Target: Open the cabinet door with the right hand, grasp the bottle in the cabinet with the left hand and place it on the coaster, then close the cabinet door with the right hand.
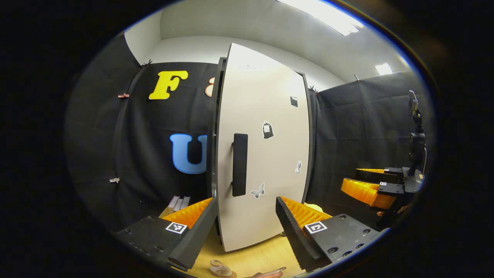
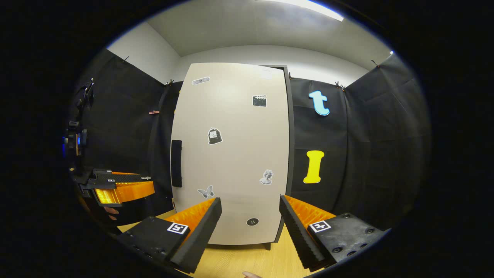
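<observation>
Ceiling light panels [image 1: 328, 15] glow overhead — a wooden tabletop [image 2: 247, 258] lies below, and clips [image 1: 123, 95] pin the black cloth.

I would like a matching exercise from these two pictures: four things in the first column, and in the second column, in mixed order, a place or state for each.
Things:
1. cabinet door
2. door handle
3. coaster
4. butterfly sticker

Places or states:
A. lies on the wooden table, in front of the cabinet
B. on the door, low down, below the bag sticker
C. shut, or nearly so
D. dark upright bar near one edge of the door

Pairs: 1-C, 2-D, 3-A, 4-B
</observation>
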The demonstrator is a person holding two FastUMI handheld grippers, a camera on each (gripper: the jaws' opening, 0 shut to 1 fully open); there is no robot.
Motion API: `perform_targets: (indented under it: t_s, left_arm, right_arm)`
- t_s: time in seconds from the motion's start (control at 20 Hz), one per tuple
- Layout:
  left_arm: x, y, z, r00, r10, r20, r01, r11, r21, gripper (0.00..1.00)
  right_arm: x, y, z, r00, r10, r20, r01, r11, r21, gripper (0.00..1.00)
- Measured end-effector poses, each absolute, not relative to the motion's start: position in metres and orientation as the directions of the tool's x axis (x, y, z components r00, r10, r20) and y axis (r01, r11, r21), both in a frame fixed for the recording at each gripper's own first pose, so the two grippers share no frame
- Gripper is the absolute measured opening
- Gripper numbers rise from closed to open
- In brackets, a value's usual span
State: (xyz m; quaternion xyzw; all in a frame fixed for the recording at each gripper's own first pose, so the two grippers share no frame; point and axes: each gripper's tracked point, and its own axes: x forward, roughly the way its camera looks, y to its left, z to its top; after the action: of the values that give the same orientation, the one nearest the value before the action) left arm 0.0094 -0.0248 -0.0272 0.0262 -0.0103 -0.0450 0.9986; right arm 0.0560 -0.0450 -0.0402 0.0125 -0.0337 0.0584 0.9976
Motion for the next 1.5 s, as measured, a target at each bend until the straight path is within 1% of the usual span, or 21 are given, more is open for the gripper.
perform_targets:
  t_s: [0.9,1.5]
  left_arm:
    - [0.012,-0.024,-0.027,0.992,-0.127,0.024,0.125,0.990,0.060,0.95]
    - [0.004,-0.016,-0.031,0.991,-0.128,0.023,0.127,0.991,0.051,0.95]
  right_arm:
    - [0.058,-0.041,-0.036,0.993,0.087,0.076,-0.088,0.996,0.011,0.97]
    - [0.048,-0.040,-0.031,0.994,0.068,0.083,-0.067,0.998,-0.015,0.98]
